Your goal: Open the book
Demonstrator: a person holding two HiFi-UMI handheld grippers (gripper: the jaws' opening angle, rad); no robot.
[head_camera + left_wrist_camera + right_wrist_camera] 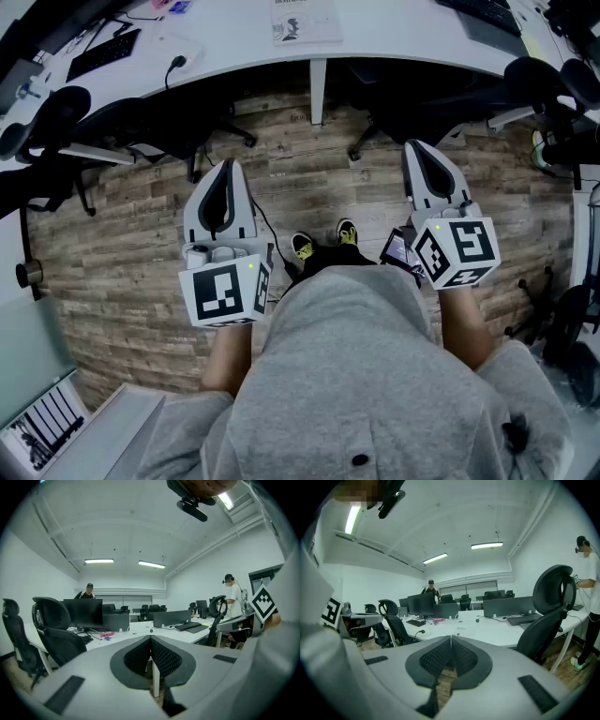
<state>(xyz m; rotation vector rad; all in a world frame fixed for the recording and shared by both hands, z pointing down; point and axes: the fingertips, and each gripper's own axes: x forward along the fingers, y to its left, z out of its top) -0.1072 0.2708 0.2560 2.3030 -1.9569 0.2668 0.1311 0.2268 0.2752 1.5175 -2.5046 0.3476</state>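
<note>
The book (305,21) lies shut on the worktop (234,47), well ahead of me across the floor, its long axis seemingly running away from me. It sits between my left gripper (225,169) and right gripper (424,150). Both jaws are closed on nothing, and neither looks clearly nearer.

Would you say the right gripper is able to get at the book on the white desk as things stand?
Probably not yet: the right gripper hangs short of the desk, jaws together, with the book further in. Nothing blocks the way, though.
</note>
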